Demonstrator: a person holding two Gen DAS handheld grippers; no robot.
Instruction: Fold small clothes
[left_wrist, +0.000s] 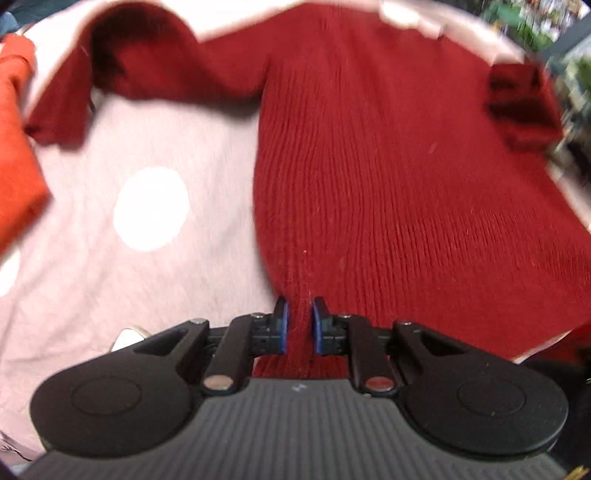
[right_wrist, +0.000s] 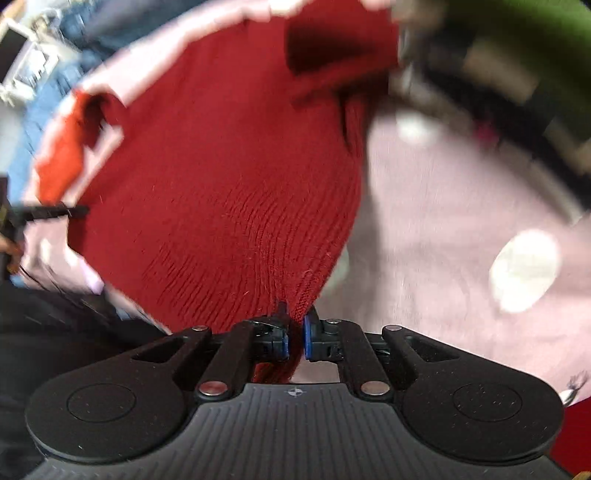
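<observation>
The left gripper (left_wrist: 298, 325) pinches the hem of a dark red ribbed sweater (left_wrist: 388, 166); the right gripper (right_wrist: 295, 332) is clamped on another hem corner. The sweater spreads across a pink dotted cloth (left_wrist: 129, 258), sleeves apparently bunched near its far edge.

A dark red ribbed sweater (left_wrist: 388, 166) lies on a pale pink cloth (left_wrist: 166, 295) with white dots, an orange garment (left_wrist: 14, 147) beside it, blue pads (left_wrist: 282, 325) gripping.

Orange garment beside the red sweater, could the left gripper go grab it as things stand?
Probably not yet: the left gripper is shut on the red sweater; the orange garment lies apart, nothing blocking it.
</observation>
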